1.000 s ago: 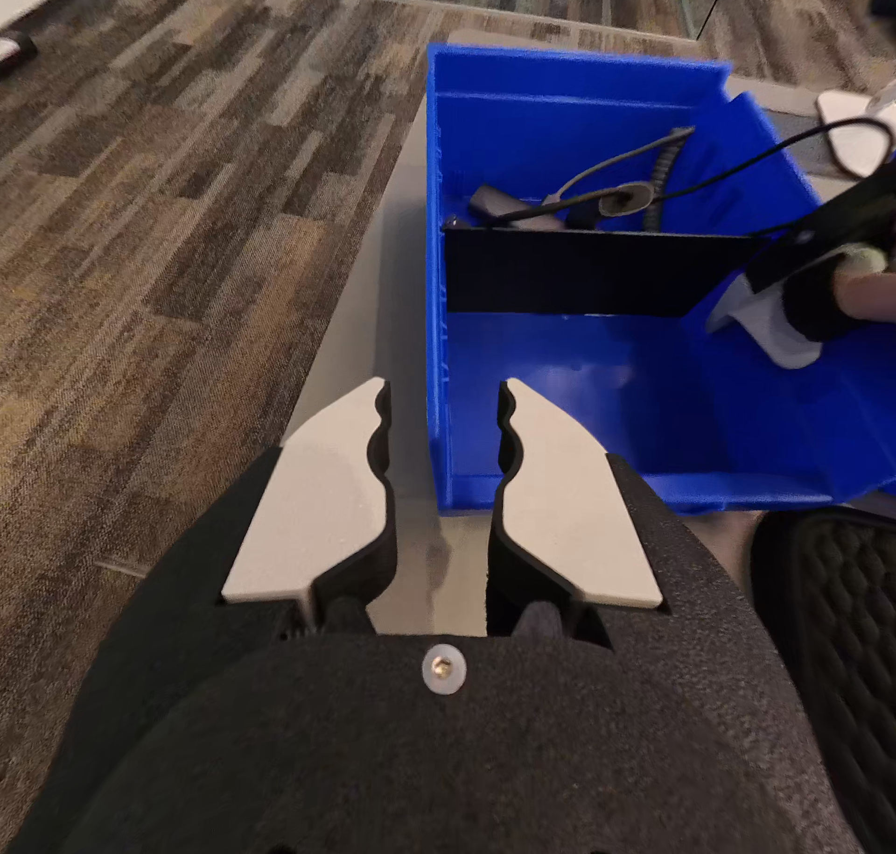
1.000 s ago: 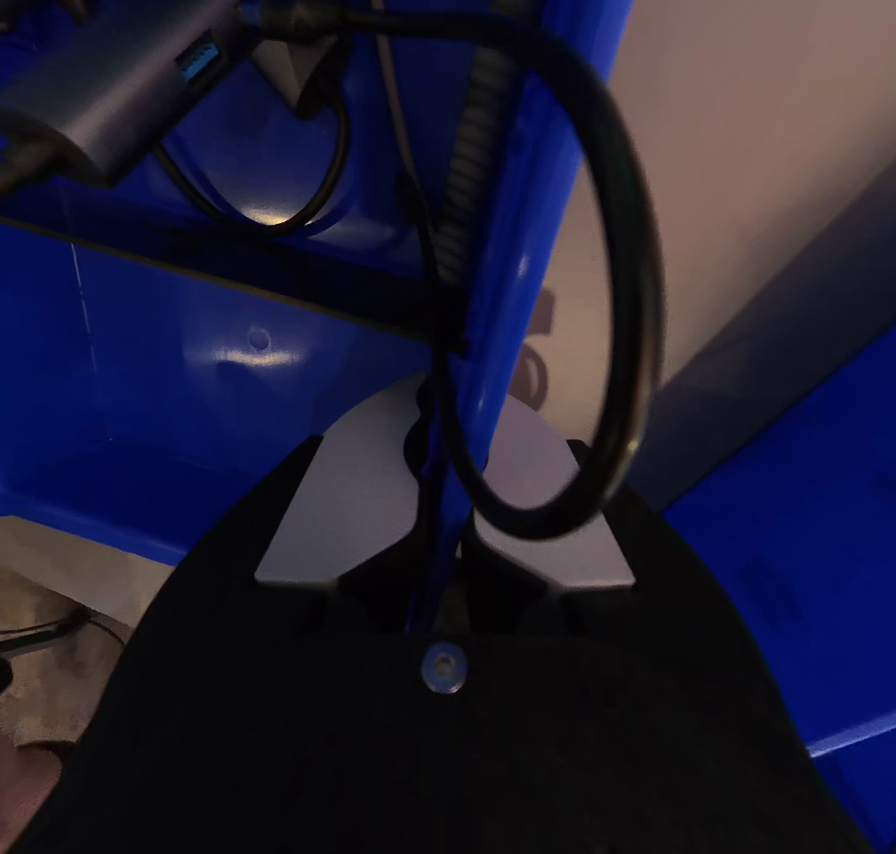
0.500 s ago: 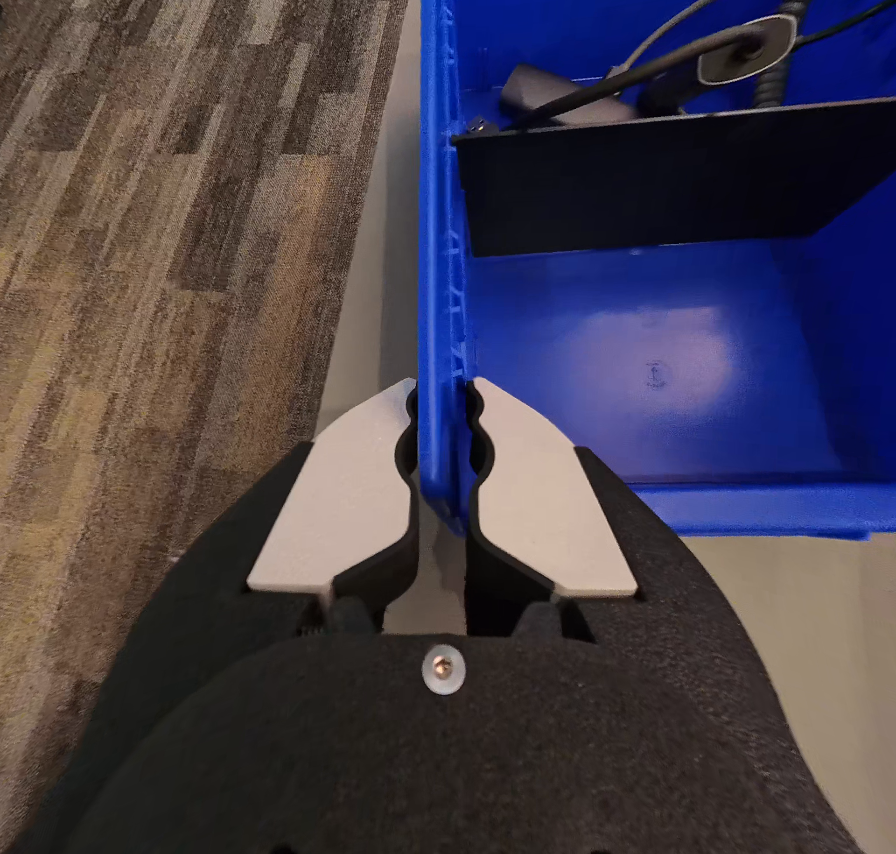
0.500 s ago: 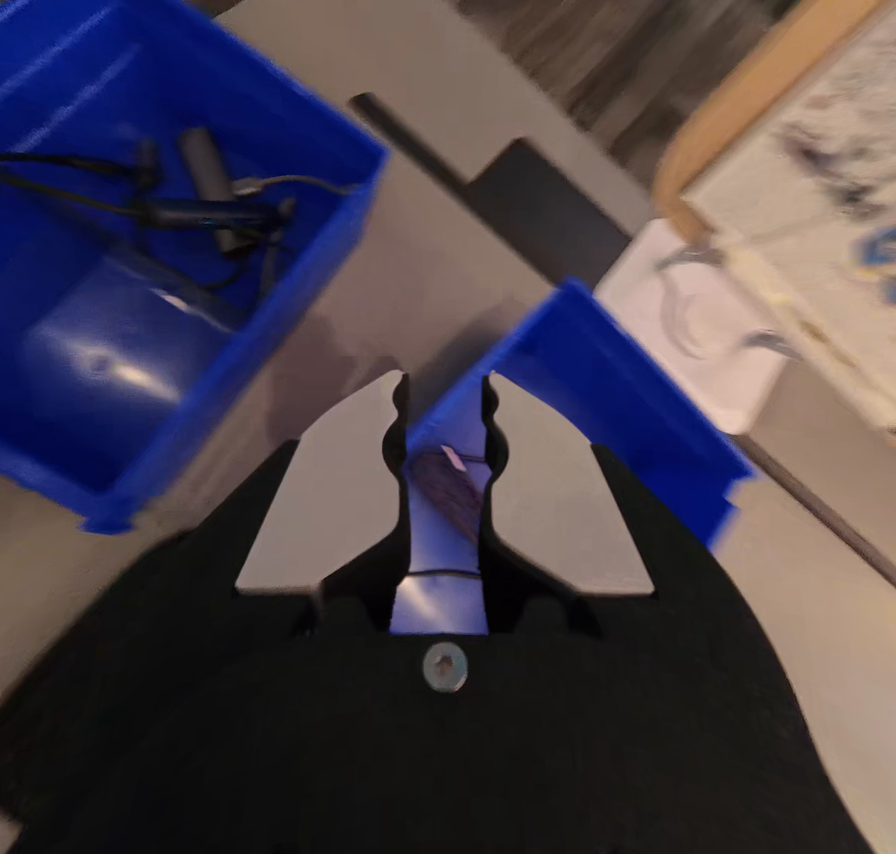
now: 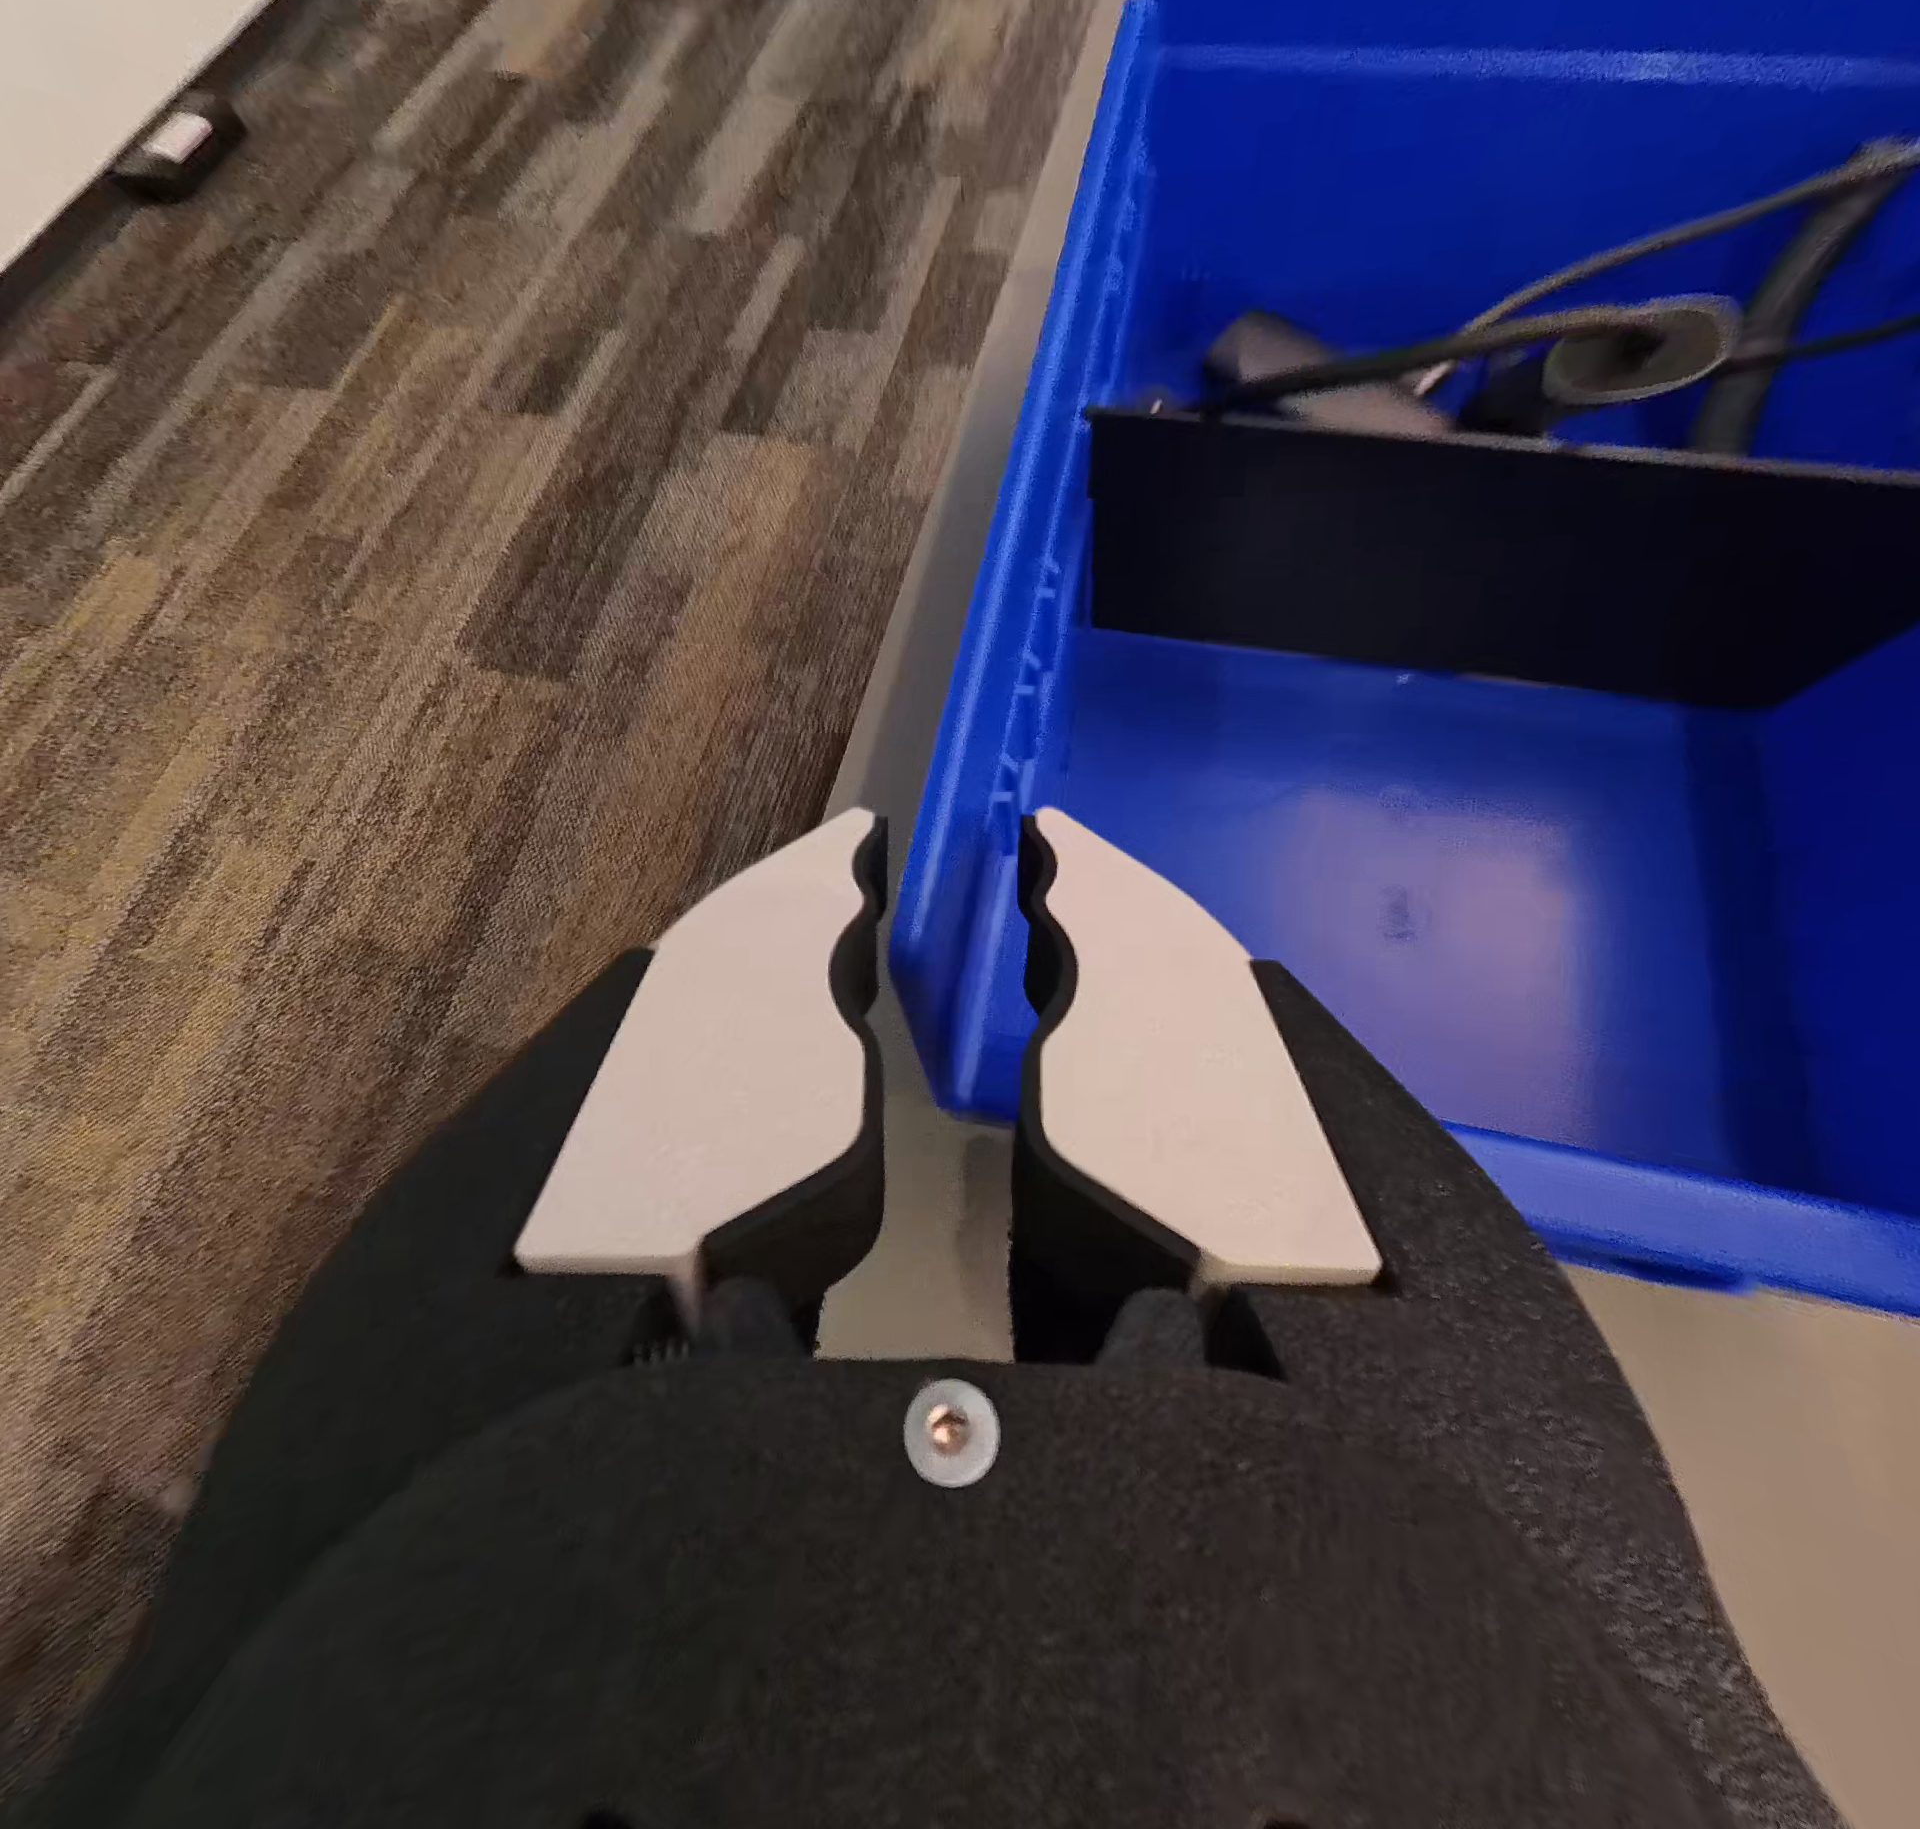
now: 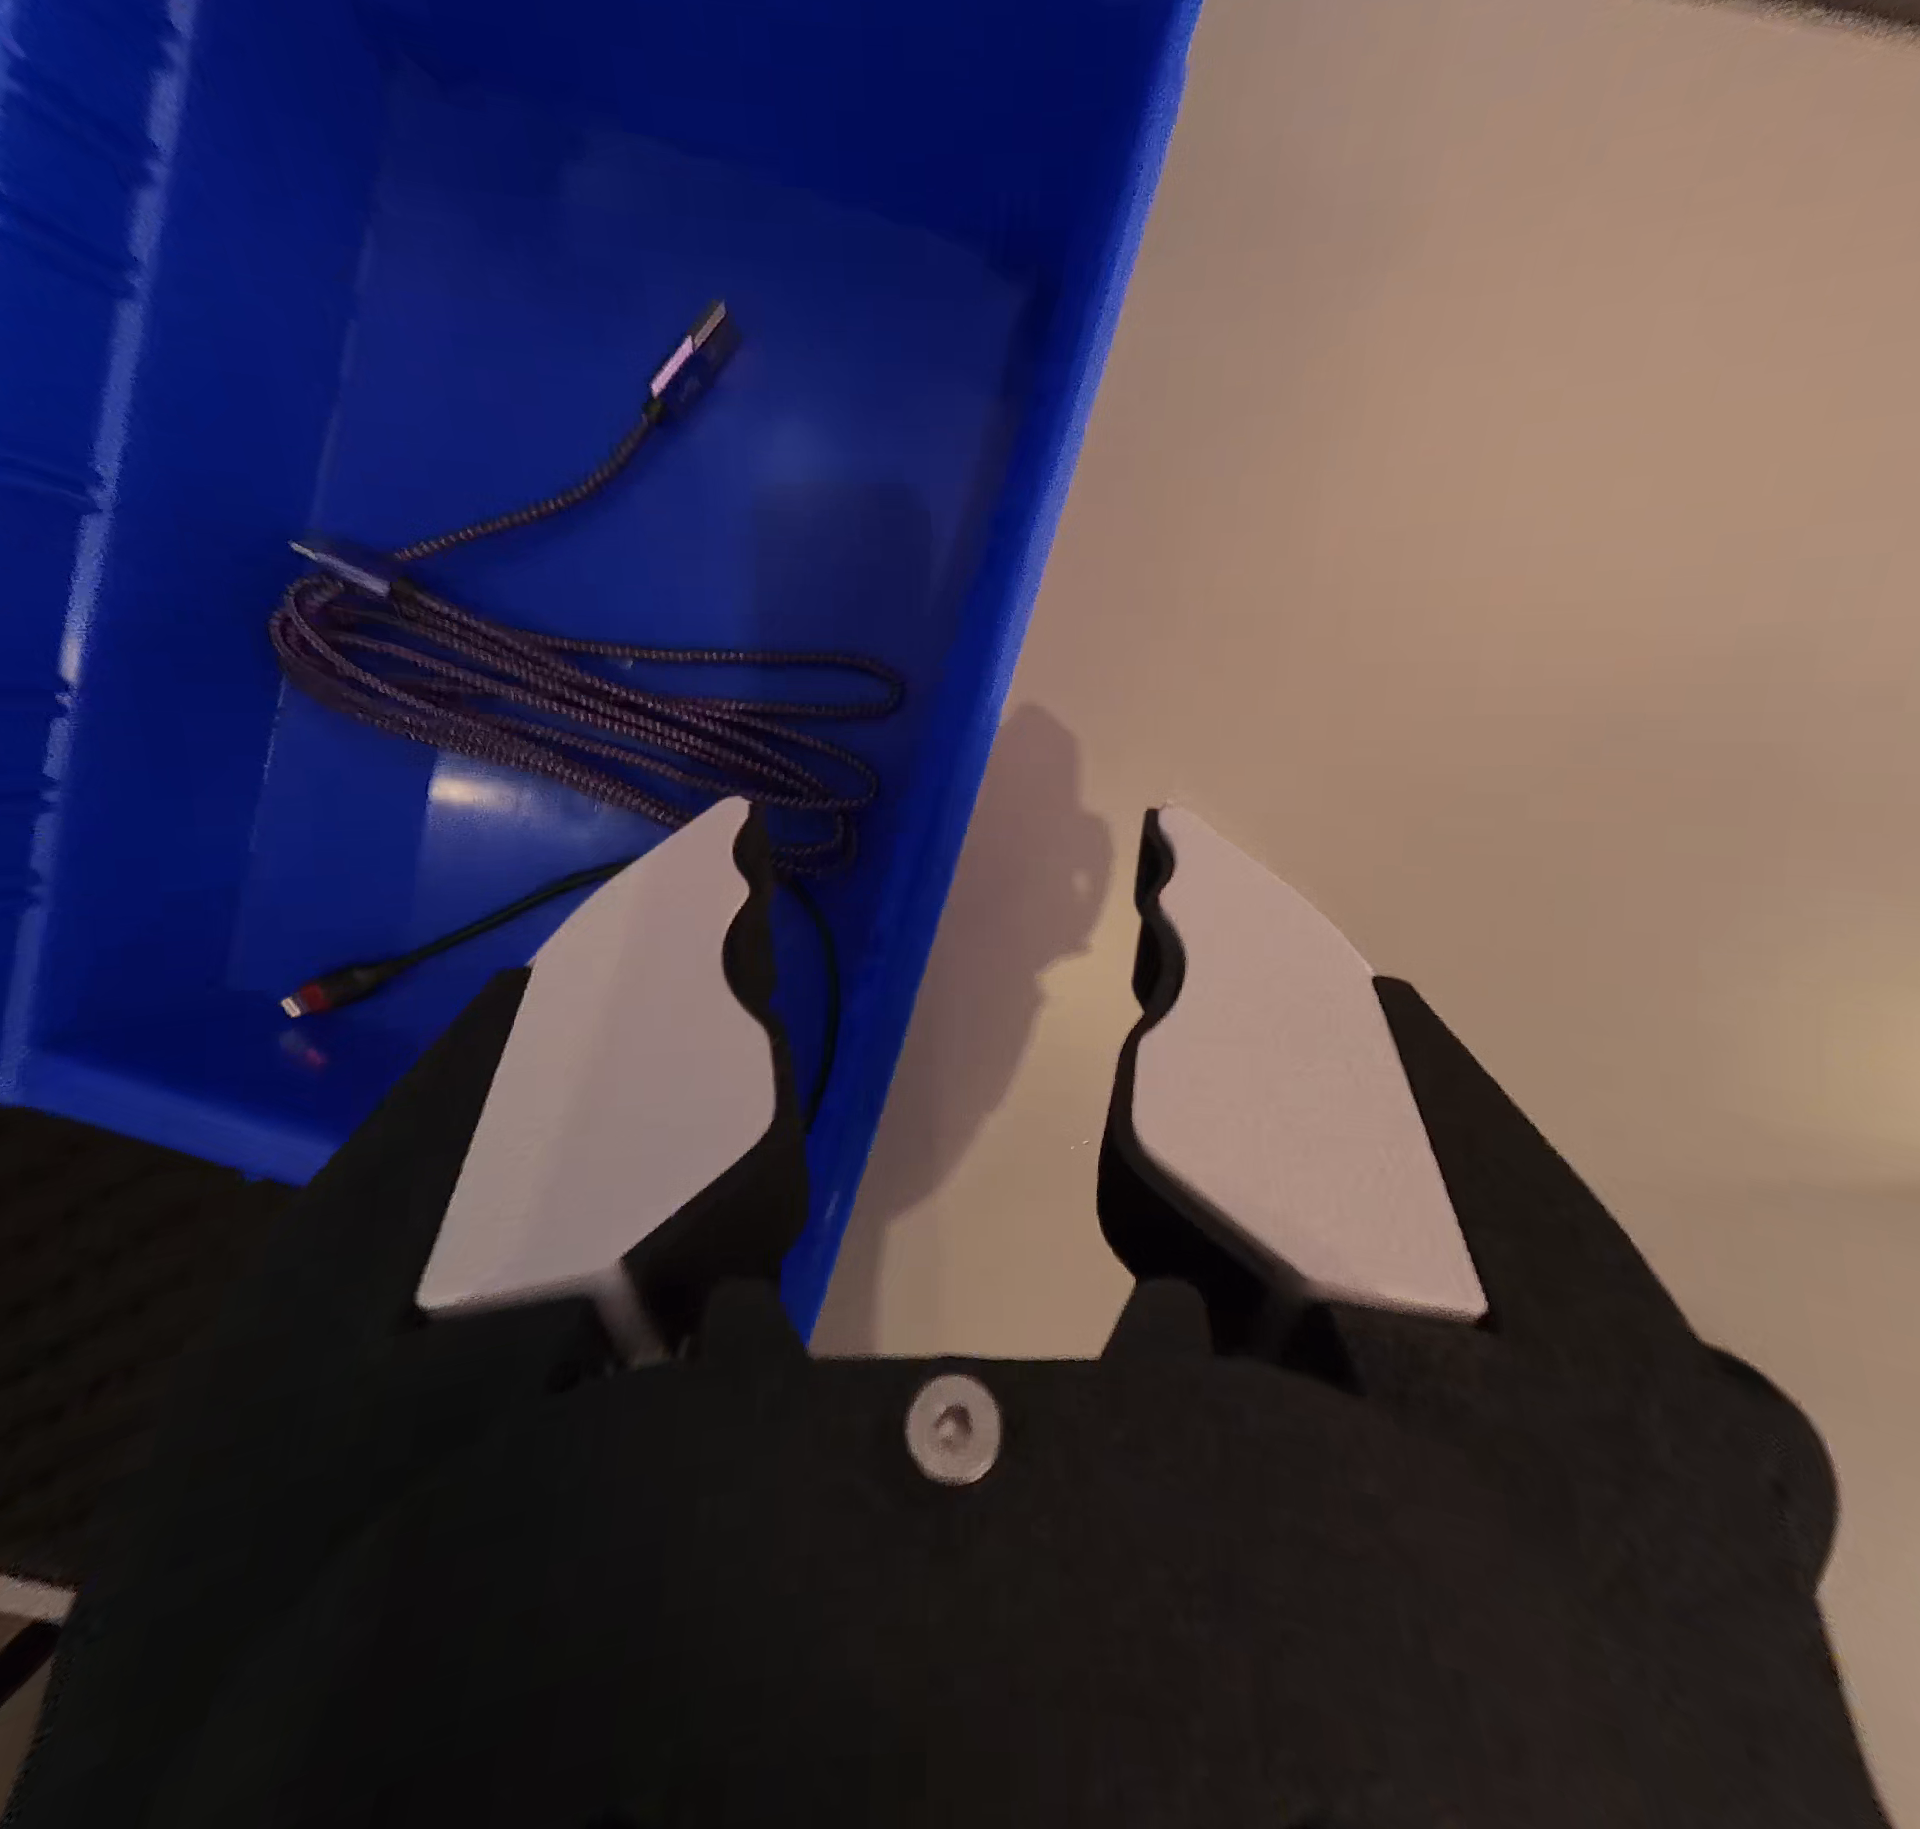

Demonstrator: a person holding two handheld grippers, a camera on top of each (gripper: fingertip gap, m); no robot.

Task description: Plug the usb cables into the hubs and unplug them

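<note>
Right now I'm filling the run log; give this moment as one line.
left tool: straddling divided blue bin wall, slightly open | right tool: open, empty | braided USB cable: coiled in second blue bin

Textured black gripper [image 5: 954, 829] bodies, pale grey fingers [image 6: 613, 1041] (wavy-edged), silver screw [image 5: 950, 1433]

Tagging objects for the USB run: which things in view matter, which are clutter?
Job:
hubs and leads behind the divider
braided USB cable
red-tipped cable
both blue bins

Clutter:
dark object on the floor
</note>
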